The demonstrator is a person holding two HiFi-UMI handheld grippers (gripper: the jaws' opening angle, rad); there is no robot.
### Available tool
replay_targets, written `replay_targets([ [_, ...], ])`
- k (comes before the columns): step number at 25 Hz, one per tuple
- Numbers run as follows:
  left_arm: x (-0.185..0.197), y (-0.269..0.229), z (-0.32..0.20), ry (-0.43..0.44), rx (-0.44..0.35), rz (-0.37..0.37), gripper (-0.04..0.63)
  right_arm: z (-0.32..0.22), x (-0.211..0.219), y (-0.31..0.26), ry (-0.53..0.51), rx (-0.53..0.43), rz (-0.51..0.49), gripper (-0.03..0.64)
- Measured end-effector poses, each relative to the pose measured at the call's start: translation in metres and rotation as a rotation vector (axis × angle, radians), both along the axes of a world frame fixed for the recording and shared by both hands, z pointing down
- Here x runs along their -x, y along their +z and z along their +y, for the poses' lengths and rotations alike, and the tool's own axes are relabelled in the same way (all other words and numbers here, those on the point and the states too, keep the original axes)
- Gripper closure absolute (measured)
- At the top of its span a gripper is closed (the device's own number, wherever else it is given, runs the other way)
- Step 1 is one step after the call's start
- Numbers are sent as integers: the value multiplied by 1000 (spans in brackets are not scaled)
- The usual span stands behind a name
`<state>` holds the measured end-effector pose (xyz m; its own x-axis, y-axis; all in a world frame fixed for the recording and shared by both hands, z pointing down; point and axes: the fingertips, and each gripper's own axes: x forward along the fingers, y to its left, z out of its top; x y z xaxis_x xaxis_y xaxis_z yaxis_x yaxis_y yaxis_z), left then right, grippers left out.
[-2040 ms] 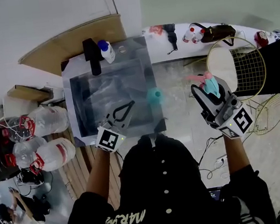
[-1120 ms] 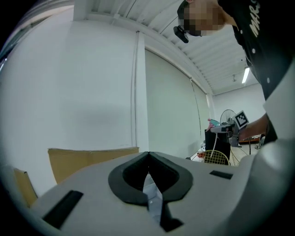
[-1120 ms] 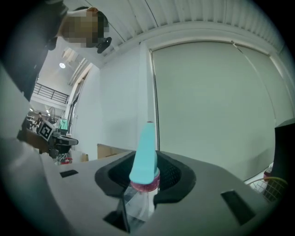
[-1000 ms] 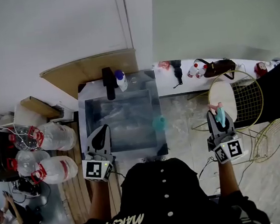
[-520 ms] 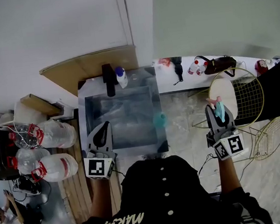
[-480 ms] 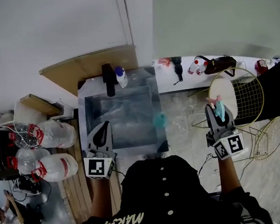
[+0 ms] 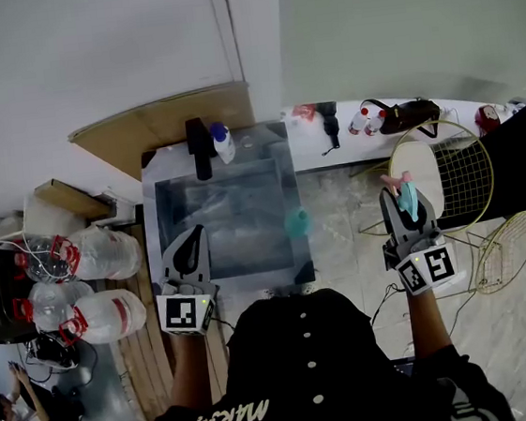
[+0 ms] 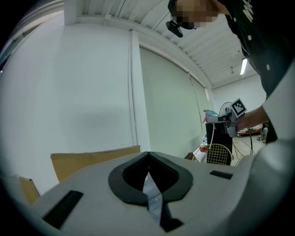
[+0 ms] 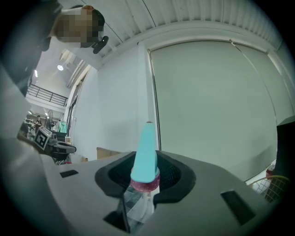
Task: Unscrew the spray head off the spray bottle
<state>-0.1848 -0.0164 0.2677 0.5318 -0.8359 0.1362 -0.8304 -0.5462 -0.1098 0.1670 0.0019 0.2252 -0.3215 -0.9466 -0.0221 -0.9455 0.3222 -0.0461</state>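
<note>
My right gripper (image 7: pixel 403 200) is raised off to the right of the table and shut on the teal spray head (image 7: pixel 408 196). In the right gripper view the spray head (image 9: pixel 145 152) stands upright between the pads, pink collar at the bottom, with my right gripper (image 9: pixel 146 180) closed round its collar. A teal-topped bottle (image 7: pixel 296 222) stands at the right edge of the glass table (image 7: pixel 177 264). My left gripper (image 7: pixel 192 246) hovers over the table's near left corner, shut and empty. In the left gripper view my left gripper (image 8: pixel 148 167) has its pads together.
A white bottle with a blue cap (image 7: pixel 221 142) and a black object (image 7: pixel 199 148) stand at the table's far edge. Large water jugs (image 7: pixel 93 254) lie at the left. Gold wire chairs (image 7: pixel 452 174) stand at the right, cardboard (image 7: pixel 163 122) behind the table.
Both grippers have drawn back from the table toward the person since the earliest frame. Over the last second the right gripper with the spray head rose slightly; the left one stayed put.
</note>
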Motion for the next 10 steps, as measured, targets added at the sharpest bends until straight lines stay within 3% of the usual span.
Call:
replay_targets([
  [10, -5, -3, -4, 15, -4, 17, 571, -4, 3, -2, -8, 3, 3, 483],
])
